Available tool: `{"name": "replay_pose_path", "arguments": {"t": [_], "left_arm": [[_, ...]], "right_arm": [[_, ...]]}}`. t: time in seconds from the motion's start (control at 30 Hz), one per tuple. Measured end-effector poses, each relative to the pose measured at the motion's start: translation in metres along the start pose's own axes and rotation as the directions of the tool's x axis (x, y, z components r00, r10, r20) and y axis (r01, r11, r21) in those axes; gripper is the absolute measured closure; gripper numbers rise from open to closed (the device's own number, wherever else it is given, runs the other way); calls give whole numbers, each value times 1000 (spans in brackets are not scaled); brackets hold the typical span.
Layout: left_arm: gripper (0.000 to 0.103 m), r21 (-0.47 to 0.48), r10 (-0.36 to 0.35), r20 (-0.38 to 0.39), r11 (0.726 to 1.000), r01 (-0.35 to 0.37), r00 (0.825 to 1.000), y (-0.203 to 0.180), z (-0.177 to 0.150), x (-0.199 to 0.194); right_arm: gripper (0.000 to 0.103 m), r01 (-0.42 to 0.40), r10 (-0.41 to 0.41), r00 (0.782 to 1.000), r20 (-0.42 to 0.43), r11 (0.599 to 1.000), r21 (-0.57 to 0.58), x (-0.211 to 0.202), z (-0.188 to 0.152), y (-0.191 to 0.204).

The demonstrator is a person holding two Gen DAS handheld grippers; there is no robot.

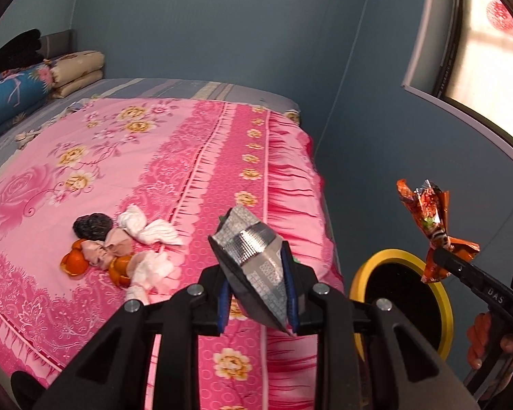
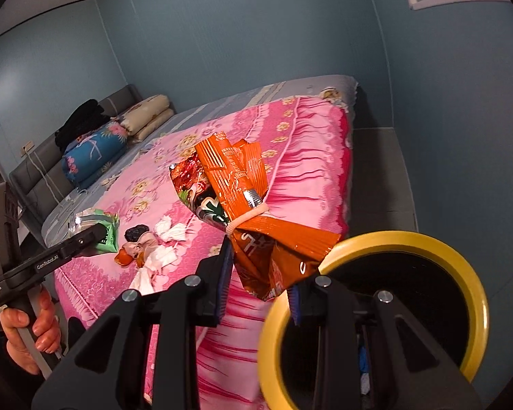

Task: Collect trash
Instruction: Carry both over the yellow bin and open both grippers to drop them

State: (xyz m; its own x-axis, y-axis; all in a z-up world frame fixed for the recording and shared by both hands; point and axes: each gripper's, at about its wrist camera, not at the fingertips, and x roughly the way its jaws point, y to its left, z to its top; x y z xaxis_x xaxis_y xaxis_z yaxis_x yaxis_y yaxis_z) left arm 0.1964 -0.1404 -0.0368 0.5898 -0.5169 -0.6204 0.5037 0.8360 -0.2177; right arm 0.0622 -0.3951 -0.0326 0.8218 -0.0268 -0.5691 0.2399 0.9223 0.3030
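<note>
Fingers [image 1: 258, 294] clench silver packet [image 1: 253, 256], orange wrapper [image 2: 253, 218]; yellow-rimmed bin [image 2: 461, 263] beside bed [image 1: 154, 171].

Daylight blows out the window [image 1: 489, 58], room beyond it evenly dim, heavy fisheye bend and black vignette at edges, yellow bin rim [image 2: 376, 239] slightly motion-blurred.
</note>
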Motion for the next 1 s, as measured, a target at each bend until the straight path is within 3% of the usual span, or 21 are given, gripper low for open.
{"name": "replay_pose_path", "arguments": {"t": [0.43,1.0], "left_arm": [[79,107,-72,-67,991,79,995,-67,-10,34],[79,208,-138,-171,963,173,975,-139,-39,71]], "right_arm": [[75,93,-94,996,1,987,132,-16,-17,-63],[75,182,-165,982,-91,957,226,-5,-46,-109]]}}
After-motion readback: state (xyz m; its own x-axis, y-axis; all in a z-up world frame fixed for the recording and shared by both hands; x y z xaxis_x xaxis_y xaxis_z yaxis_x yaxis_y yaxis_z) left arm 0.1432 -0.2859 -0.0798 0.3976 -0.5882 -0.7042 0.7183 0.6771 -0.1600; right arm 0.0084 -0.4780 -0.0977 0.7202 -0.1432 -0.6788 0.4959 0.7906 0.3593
